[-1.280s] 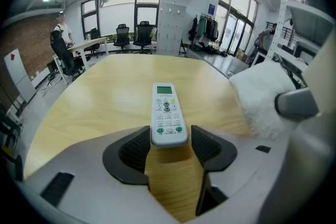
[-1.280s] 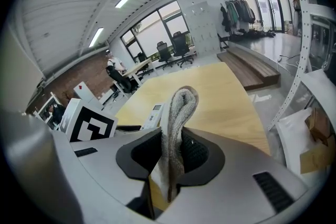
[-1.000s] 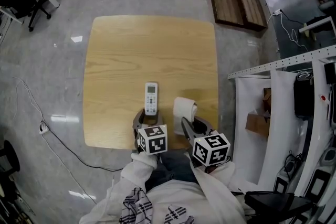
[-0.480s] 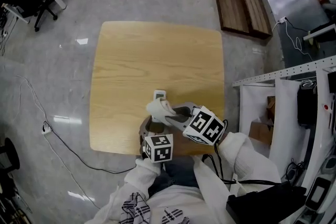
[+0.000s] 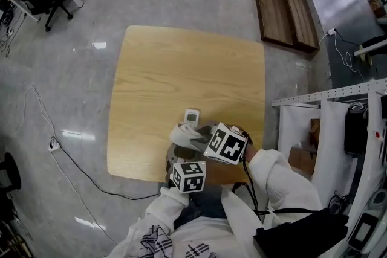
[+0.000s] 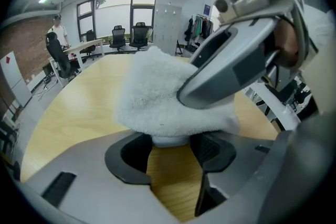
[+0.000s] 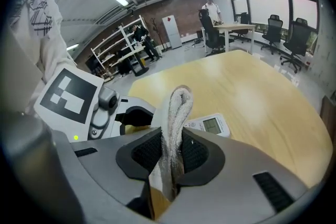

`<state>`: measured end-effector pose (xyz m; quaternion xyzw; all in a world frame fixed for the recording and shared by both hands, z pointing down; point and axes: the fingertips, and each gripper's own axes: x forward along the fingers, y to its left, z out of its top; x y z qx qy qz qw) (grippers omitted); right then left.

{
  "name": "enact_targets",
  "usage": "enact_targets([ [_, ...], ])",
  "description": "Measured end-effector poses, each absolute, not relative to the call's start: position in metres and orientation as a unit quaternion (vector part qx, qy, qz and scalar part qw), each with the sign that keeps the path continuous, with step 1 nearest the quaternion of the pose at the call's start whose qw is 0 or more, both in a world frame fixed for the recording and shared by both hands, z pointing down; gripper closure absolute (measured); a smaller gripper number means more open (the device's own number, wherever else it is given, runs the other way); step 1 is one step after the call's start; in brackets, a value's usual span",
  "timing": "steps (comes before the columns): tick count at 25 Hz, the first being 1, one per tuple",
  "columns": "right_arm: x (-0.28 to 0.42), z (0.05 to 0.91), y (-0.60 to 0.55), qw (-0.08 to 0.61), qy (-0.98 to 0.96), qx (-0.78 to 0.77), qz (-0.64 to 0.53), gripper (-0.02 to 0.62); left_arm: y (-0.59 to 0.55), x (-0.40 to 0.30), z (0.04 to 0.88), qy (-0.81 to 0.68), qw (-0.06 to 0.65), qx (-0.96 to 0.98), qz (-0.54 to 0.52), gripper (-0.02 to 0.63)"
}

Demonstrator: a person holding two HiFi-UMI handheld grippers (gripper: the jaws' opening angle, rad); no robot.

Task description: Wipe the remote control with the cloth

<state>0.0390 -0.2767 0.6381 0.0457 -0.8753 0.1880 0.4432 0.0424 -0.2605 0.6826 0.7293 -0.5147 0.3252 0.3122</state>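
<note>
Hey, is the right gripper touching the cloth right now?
Touching. In the right gripper view, the right gripper is clamped on the folded white cloth: both pads press against its sides with no gap, and the cloth stands up between them.

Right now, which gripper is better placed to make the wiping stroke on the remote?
Right. The right gripper is shut on the cloth, which drapes over the remote control. The left gripper holds the remote's near end between its jaws, so it looks better used steadying it.
</note>
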Motion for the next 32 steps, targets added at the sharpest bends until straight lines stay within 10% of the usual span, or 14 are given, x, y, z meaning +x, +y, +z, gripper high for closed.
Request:
enact_targets([
  [32, 0.105, 0.645, -0.380, 0.465, -0.831, 0.236, 0.195, 0.506, -0.259, 0.046, 0.683, -0.503, 0.310, 0.737, 0.329, 0.379],
])
